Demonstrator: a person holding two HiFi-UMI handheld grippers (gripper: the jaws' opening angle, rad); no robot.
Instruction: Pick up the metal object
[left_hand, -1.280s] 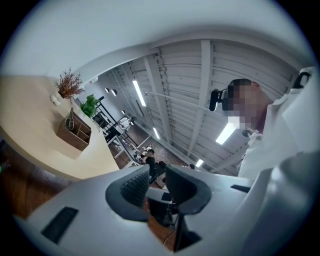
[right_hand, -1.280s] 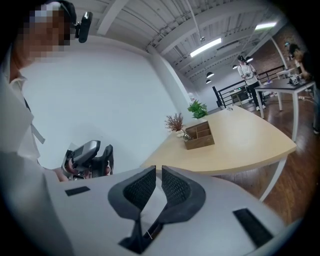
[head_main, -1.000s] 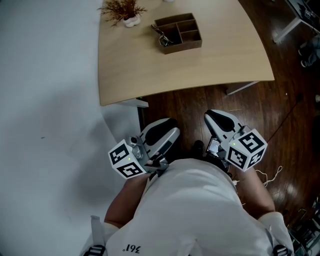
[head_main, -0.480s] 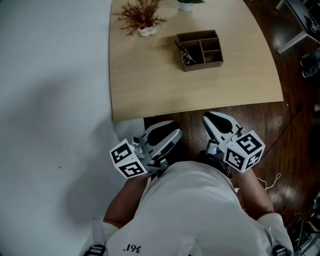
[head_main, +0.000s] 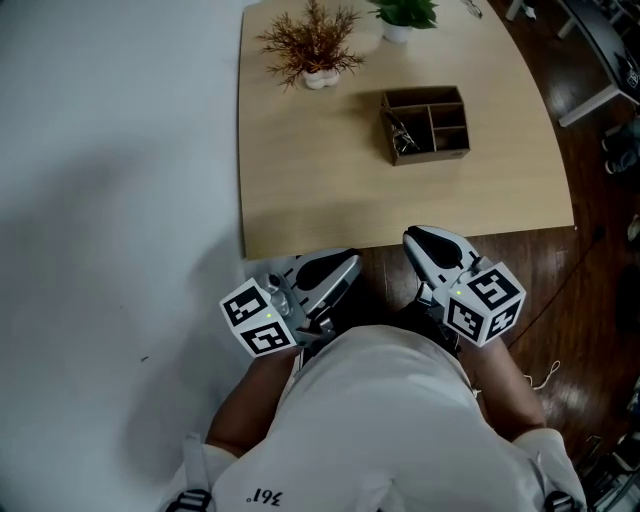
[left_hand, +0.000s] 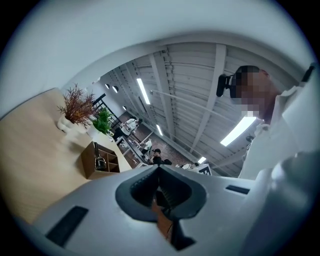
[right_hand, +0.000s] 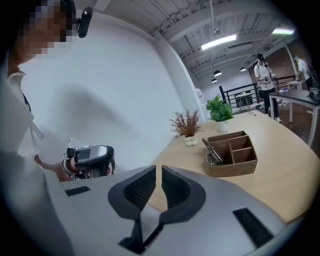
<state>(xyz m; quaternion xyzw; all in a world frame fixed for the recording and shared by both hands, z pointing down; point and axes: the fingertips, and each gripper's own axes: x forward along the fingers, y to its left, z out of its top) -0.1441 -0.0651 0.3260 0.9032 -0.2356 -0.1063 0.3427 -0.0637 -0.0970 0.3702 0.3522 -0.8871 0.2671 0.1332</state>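
Observation:
The metal object (head_main: 401, 133), a clip-like steel piece, leans in the left compartment of a brown wooden organizer box (head_main: 440, 148) on the light wood table (head_main: 320, 180). The right gripper view shows the metal object (right_hand: 212, 152) in the box (right_hand: 235, 165) well ahead. It shows small in the left gripper view (left_hand: 99, 161). My left gripper (head_main: 335, 272) and right gripper (head_main: 432, 247) are held close to the person's body at the table's near edge, far short of the box. Both are shut with nothing between their jaws.
A dried brown plant in a white pot (head_main: 314, 45) and a green potted plant (head_main: 403, 15) stand at the table's far side. A white wall (head_main: 110, 200) runs along the left. Dark wood floor (head_main: 590, 300) lies to the right. People stand in the background.
The table and box have slid down and right in the head view, closer to me. Both grippers stay shut near the body, now at the table's near edge.

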